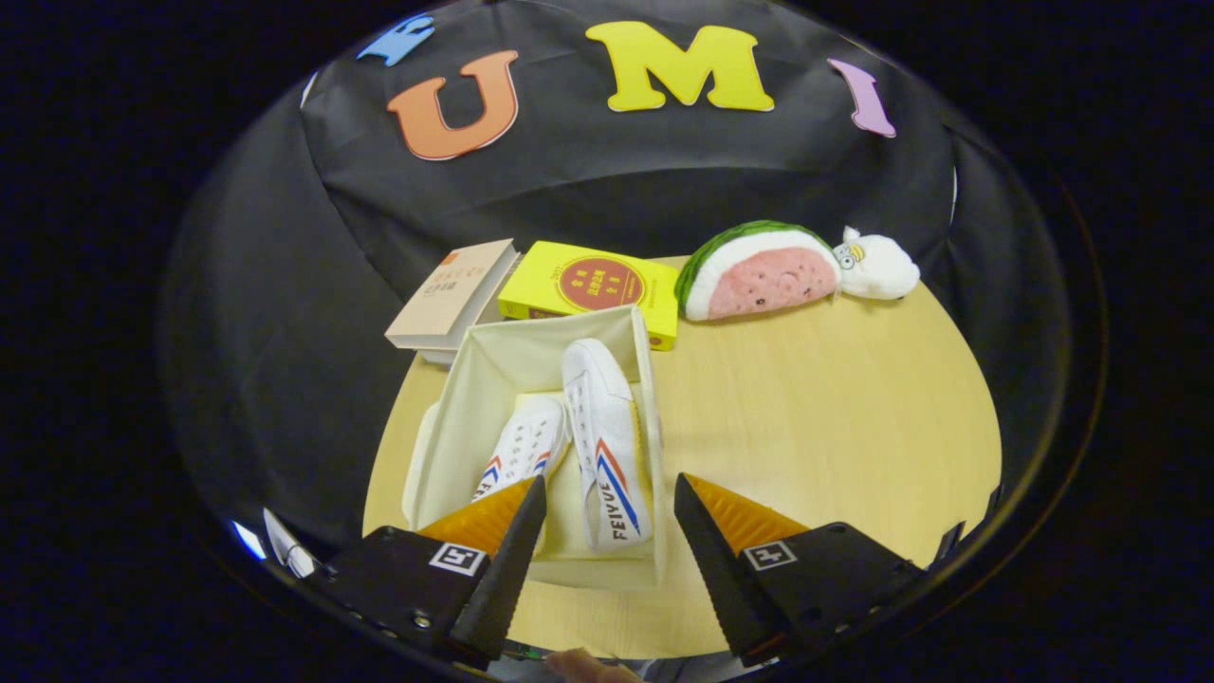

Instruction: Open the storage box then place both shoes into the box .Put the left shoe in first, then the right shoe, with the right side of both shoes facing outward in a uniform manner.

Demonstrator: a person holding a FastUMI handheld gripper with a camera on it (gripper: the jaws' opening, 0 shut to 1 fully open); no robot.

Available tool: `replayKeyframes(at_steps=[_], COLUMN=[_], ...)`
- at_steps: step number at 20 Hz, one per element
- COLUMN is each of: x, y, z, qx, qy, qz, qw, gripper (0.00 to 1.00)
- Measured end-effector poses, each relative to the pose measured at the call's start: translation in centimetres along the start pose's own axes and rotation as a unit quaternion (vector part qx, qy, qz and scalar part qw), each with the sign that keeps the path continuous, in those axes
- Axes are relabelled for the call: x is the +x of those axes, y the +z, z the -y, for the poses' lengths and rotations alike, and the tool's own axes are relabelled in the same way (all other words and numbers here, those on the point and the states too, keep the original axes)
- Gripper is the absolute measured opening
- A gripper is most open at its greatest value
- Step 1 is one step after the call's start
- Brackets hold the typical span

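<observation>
Fingers of the hand-held gripper (610,489) spread wide, empty, above shoes (607,446) in storage box (455,398).

Lighting even, moderately bright from overhead; pale wooden tabletop (806,408) well lit, no harsh glare. Soft shadow inside open white fabric storage box (455,417). Strong fisheye bending toward rim. Centre sharp; near hand-held gripper (610,498), fingers spread apart, slightly soft.

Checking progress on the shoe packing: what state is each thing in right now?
storage box: open, holds both shoes.
left shoe: inside, lying along the box.
right shoe: inside, beside the other, striped side up.
tool: open, holding nothing, fingers either side of the right shoe's heel.
</observation>
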State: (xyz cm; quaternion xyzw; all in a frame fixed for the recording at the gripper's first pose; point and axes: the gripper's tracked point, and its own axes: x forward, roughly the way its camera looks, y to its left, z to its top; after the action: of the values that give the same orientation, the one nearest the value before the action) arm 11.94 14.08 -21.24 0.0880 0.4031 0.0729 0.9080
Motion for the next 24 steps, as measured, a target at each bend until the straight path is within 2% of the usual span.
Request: replayKeyframes(at_steps=[4,9,13,17,21,24], x=[-3.1,-8.5,-14.2,-20.0,-24.5,-27.7], y=[0.7,2.4,5.0,7.1,9.1,10.4], z=[1.2,2.8,4.2,5.3,6.4,7.7], qx=[-0.039,-0.066,-0.061,-0.067,-0.039,-0.043], qy=[-0.021,-0.041,-0.035,-0.052,-0.06,-0.073], qz=[0.039,0.117,0.211,0.283,0.328,0.356], qw=[0.998,0.99,0.975,0.955,0.942,0.931], gripper=[0.96,0.97,0.96,0.96,0.96,0.96])
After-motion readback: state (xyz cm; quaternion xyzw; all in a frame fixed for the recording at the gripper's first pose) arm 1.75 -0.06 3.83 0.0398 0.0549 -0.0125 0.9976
